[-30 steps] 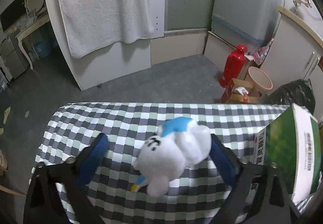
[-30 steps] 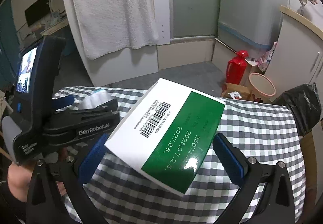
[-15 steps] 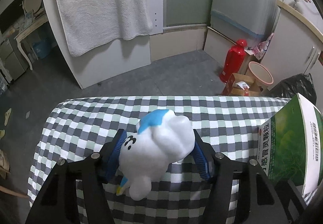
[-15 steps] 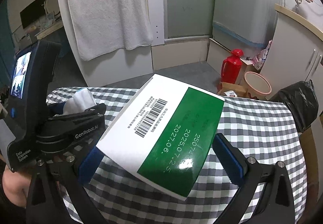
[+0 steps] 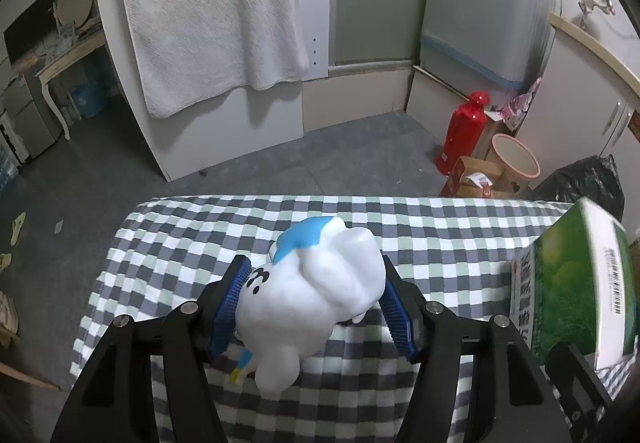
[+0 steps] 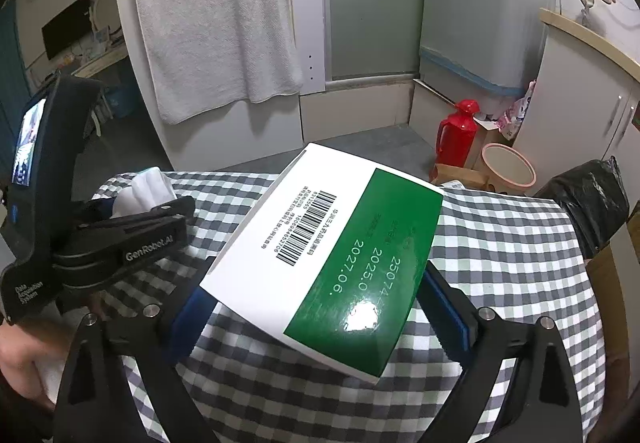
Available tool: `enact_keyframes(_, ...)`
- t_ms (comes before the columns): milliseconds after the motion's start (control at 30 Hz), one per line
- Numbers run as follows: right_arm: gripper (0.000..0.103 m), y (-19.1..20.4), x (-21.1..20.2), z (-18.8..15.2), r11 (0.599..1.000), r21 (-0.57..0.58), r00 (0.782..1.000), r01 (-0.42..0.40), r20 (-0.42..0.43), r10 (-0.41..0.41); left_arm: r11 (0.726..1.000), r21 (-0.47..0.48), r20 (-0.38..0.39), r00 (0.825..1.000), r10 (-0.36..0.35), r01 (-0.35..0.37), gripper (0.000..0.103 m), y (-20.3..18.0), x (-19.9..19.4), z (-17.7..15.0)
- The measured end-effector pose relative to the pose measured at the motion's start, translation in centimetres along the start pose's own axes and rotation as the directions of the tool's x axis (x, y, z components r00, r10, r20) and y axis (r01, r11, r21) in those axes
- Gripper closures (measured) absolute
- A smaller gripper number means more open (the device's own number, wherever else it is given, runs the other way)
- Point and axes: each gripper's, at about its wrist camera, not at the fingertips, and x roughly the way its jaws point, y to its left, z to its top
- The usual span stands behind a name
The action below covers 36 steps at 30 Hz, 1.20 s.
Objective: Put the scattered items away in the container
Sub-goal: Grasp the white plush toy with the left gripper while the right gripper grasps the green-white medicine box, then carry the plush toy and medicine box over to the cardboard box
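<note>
Here, both grippers are loaded above the checked-cloth worktop (image 5: pixel 420 227). The left gripper (image 5: pixel 312 299) clamps a white plush toy (image 5: pixel 316 295) with a blue cap between its blue pads, held over the worktop's middle. The right gripper (image 6: pixel 320 307) grips a green-and-white box (image 6: pixel 332 255), tilted, toward the worktop's right side. The step in hand appears to be carrying both items. No container shows in either view, so the next move calls for finding it before either release.

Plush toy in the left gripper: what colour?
White with a blue patch; plush toy shows best in left wrist view.
</note>
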Motion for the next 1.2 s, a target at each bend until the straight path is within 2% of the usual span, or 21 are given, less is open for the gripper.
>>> enact_keyframes(400,0.013,-1.4,-3.0,-0.8,1.0,-0.002,0.999,-0.022,0.024,0.022,1.0,-0.006,0.078,0.997,-0.012,0.012,0.039,-0.7,-6.0,-0.6)
enact_keyframes(900,0.016,-4.9,-8.6,-3.1,0.999,0.048,0.999,-0.01,0.037,0.008,0.998,0.023,0.142,0.988,-0.053,0.05,0.039,-3.9,-13.0,-2.8)
enact_keyframes(1033,0.016,-5.7,-9.2,-4.3,0.998,0.056,0.999,0.026,0.019,-0.027,0.998,0.03,0.158,0.986,-0.059,0.054,0.039,-4.5,-14.1,-3.2)
enact_keyframes(1133,0.016,-6.4,-7.9,-4.8,0.997,0.071,0.999,0.036,-0.028,-0.034,0.998,0.034,0.159,0.985,-0.063,0.059,0.039,-4.8,-14.3,-3.2)
enact_keyframes(1200,0.018,-6.7,-7.4,-4.8,0.995,0.065,0.997,0.074,-0.028,-0.072,0.998,0.039,0.158,0.985,-0.063,0.058,0.039,-5.0,-14.3,-3.2)
